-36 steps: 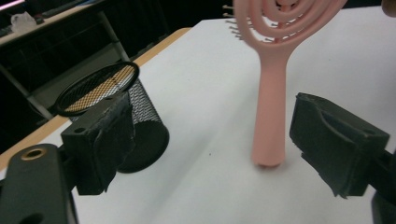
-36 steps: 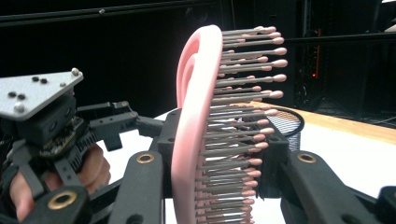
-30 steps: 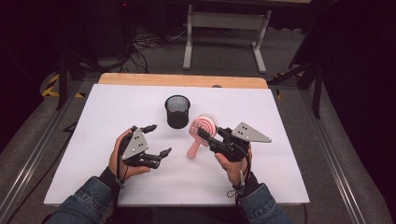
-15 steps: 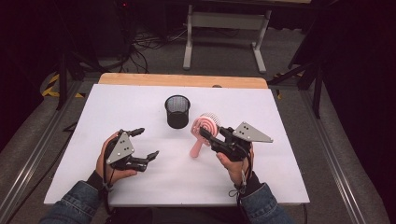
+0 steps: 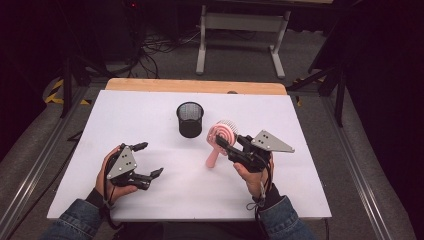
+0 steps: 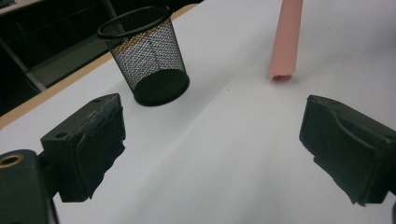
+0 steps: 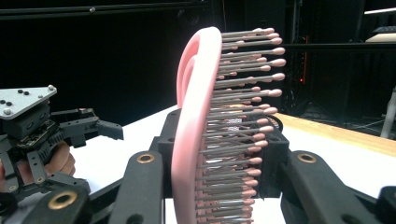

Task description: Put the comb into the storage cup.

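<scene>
Leftward we've pulled our left gripper, jaws wide and empty; our right gripper clamps the pink hairbrush at 3 o'clock.

The mesh pen cup stands on the table toward its far side. Just right of it is the hairbrush, with the right gripper beside it; the left gripper is nearer, well left.
</scene>
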The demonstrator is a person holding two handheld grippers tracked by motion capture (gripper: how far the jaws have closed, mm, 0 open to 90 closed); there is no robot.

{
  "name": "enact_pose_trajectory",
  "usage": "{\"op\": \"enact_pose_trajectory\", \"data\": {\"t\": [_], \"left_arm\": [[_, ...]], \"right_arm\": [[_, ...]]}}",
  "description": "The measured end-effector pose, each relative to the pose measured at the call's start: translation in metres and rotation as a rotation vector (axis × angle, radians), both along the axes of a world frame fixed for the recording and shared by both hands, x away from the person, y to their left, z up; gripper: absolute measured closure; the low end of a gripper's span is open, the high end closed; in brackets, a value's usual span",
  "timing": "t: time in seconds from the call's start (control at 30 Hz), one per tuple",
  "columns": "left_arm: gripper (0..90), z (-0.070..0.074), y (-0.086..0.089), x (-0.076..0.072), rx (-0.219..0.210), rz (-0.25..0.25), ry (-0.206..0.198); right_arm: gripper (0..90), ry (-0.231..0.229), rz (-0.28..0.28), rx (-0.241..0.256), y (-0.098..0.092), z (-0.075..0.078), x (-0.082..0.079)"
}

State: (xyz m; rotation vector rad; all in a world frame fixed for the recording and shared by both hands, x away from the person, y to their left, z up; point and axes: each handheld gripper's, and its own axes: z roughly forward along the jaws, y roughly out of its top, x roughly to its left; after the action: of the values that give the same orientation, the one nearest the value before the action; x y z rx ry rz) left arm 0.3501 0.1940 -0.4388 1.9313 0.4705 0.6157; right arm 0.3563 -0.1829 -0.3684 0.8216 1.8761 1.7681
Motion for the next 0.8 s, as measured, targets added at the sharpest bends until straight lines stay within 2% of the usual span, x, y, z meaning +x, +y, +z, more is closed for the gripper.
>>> {"op": "enact_pose_trajectory", "data": {"t": [0.2,0.33,0.5,0.57,0.67,0.8], "left_arm": [[5.7,-0.001,0.008,-0.004,-0.023,0.008,0.003],[6.1,-0.003,0.009,-0.005,-0.018,0.015,0.005],[4.8,-0.003,0.014,-0.008,-0.045,0.008,0.007],[4.7,-0.003,0.017,-0.008,-0.050,0.027,0.003],[4.8,-0.003,0.020,-0.009,-0.065,0.026,0.008],[4.8,-0.003,0.024,-0.010,-0.066,0.026,0.010]], "right_arm": [[63.1,-0.003,-0.009,-0.002,-0.003,0.001,0.001],[63.1,-0.008,-0.017,-0.008,-0.004,0.002,0.001],[63.2,-0.016,-0.026,-0.004,-0.005,0.004,0.002],[63.2,-0.018,-0.030,0.000,-0.006,0.005,0.003],[63.2,-0.019,-0.030,0.008,-0.007,0.006,0.004],[63.2,-0.032,-0.036,0.002,-0.007,0.008,0.005]]}}
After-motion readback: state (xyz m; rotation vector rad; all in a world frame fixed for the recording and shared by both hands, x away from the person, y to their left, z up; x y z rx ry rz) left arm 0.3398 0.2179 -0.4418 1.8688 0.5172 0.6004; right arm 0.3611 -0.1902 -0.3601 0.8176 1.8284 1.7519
